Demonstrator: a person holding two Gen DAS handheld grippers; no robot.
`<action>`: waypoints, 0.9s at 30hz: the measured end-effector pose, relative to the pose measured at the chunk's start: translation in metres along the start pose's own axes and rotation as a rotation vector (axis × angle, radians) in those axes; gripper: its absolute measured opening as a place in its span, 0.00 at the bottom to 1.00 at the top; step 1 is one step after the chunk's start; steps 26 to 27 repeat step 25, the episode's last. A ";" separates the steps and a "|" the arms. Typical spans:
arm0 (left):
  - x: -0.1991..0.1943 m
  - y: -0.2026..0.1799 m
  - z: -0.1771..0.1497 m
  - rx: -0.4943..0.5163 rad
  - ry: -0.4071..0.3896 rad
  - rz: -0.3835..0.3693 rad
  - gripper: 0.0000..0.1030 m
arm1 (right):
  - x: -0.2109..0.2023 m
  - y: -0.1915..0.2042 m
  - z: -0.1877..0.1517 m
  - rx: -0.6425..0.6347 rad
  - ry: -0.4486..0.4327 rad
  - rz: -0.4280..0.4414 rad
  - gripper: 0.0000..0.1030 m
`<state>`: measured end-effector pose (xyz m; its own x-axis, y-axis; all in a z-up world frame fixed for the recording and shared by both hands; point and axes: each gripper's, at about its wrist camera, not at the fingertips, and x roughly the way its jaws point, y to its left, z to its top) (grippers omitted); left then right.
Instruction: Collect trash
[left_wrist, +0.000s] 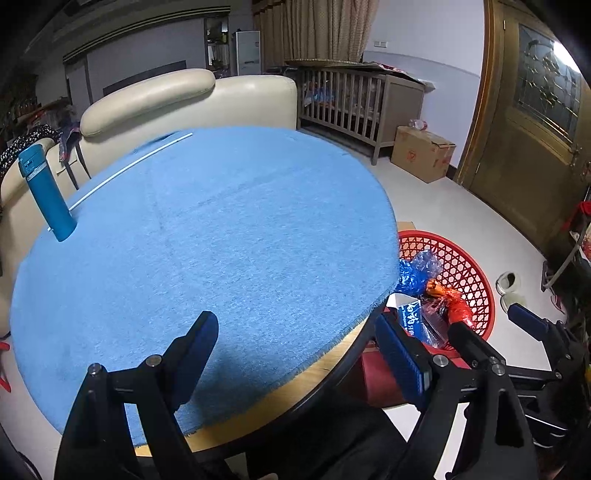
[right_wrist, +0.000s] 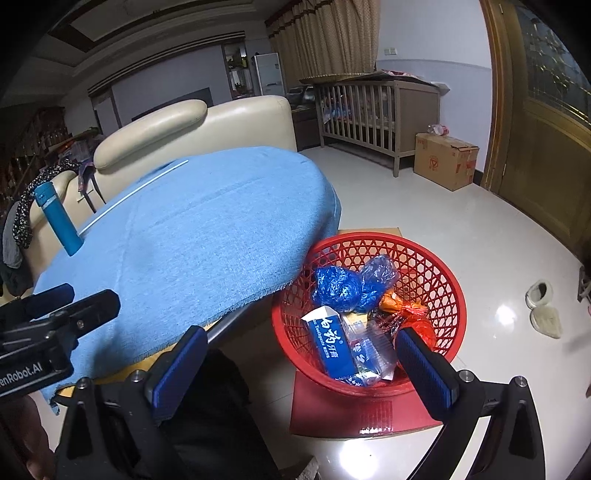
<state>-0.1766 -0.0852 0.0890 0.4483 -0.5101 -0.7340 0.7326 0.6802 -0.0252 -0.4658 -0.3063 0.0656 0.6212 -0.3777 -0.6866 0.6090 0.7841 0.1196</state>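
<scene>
With both grippers apart and holding nothing, left gripper (left_wrist: 295, 354) over the desk (left_wrist: 207, 229) edge, right gripper (right_wrist: 299, 362) above the red basket (right_wrist: 439, 266), trash sits in the basket: crumpled blue bags (right_wrist: 351, 282), toothpaste box (right_wrist: 328, 345), red wrapper (right_wrist: 415, 319). All likely light; bags soft, pinch a fold; box stiff, grip its sides. Blue cloth covers the desk, bottle (left_wrist: 46, 192) and thin white rod (left_wrist: 129, 168) remain; living room, glossy tile floor (right_wrist: 461, 229), sofa (left_wrist: 184, 99) behind.

Dim indoor light, floor glare (heavy fisheye bending).
</scene>
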 end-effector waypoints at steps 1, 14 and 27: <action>0.000 0.000 0.000 -0.004 -0.001 -0.003 0.85 | 0.000 0.000 0.000 0.000 -0.002 0.000 1.00; 0.003 0.002 -0.001 -0.013 0.007 0.012 0.85 | 0.001 -0.004 0.000 0.014 0.008 -0.005 1.00; 0.001 -0.004 -0.002 0.016 -0.006 0.009 0.85 | 0.002 -0.009 0.001 0.033 0.014 -0.024 1.00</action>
